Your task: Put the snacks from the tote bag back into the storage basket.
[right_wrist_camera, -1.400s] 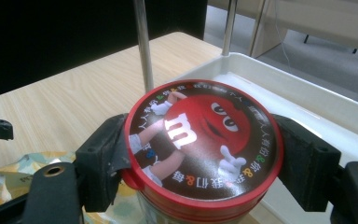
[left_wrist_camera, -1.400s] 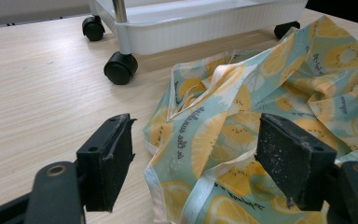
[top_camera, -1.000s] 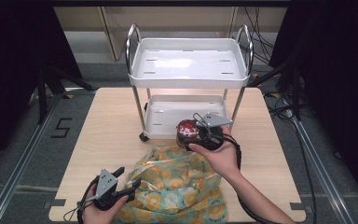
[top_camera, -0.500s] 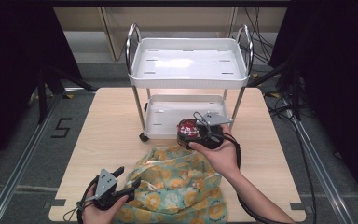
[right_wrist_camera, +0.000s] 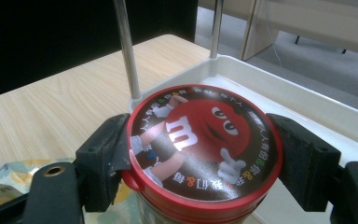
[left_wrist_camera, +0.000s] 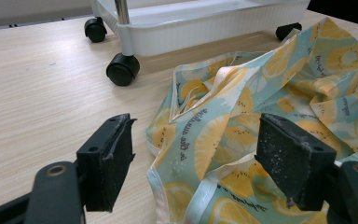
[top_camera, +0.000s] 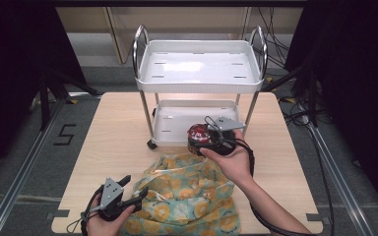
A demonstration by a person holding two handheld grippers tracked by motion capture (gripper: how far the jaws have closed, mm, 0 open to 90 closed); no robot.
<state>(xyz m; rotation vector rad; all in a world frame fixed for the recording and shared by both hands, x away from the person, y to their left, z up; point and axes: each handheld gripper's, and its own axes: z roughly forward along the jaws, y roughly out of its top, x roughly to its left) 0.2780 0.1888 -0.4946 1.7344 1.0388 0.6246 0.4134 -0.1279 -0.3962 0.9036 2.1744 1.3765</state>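
While the right gripper [top_camera: 207, 139] clamps the red-lidded candy jar [right_wrist_camera: 200, 149] at frame centre, above the lemon-print bag [top_camera: 187, 196] and beside the white cart's lower tray [top_camera: 172, 125], the left gripper [left_wrist_camera: 198, 158] gapes at the bag's edge, so setting the jar down apparently remains.

Pale wooden table [top_camera: 118, 142] on grey floor [top_camera: 24, 147], dark surroundings.
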